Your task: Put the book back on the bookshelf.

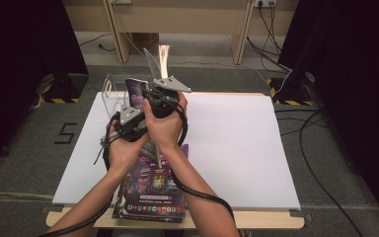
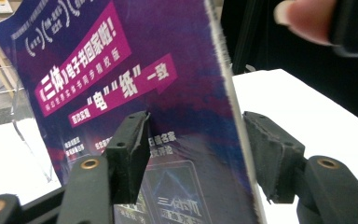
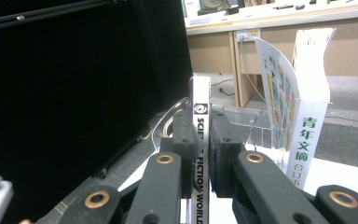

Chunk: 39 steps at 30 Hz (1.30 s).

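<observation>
Magazine (image 3: 200, 140) is pinched by its spine in the right tongs (image 3: 200, 154), left tongs (image 2: 193, 158) spread around it. Held at 11 o'clock near the clear rack (image 3: 242, 123); slotting judged pending.

A lab recording bay: black curtains (image 1: 24, 54), hazard-taped stand bases (image 1: 64, 89), floor cables (image 1: 321, 163), white-topped desk (image 1: 237, 143).

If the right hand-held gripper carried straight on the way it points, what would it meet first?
Probably the clear acrylic rack just beyond the magazine clamped in the right hand-held gripper; the upright booklets stand slightly to the side. Depth is hard to judge.
</observation>
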Each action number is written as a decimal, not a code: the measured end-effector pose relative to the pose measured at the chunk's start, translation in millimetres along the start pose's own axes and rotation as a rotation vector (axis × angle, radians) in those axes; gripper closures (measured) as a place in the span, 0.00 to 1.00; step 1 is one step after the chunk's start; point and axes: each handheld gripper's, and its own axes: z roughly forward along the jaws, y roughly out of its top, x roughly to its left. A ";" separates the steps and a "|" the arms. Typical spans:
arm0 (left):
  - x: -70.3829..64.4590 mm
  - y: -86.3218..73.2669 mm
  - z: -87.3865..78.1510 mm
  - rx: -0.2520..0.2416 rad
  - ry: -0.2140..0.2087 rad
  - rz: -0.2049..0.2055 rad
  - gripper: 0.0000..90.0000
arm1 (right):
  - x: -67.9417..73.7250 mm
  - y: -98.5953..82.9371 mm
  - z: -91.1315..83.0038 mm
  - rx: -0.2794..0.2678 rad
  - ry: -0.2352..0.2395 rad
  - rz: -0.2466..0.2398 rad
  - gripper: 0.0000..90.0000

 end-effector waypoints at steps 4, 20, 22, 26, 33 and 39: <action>-0.2 -0.4 -2.3 -0.003 0.015 0.001 0.50 | 3.3 0.5 0.3 0.002 0.009 0.001 0.92; 16.7 -13.1 -24.8 -0.054 0.083 -0.035 0.85 | 17.7 3.9 8.2 0.031 0.097 -0.024 0.84; 20.2 -16.3 -26.2 -0.062 0.095 -0.030 0.91 | 19.9 3.6 10.7 0.040 0.106 -0.036 0.81; 25.8 -20.0 -27.3 -0.071 0.095 -0.034 0.92 | 20.4 3.7 13.2 0.057 0.131 -0.050 0.78; 41.1 -24.9 -31.6 -0.094 0.062 -0.063 0.92 | 13.9 14.6 -8.0 0.014 0.197 -0.010 0.70; 53.2 -28.5 -39.1 -0.111 0.038 -0.081 0.92 | -14.2 15.3 -34.3 -0.009 0.152 0.010 0.70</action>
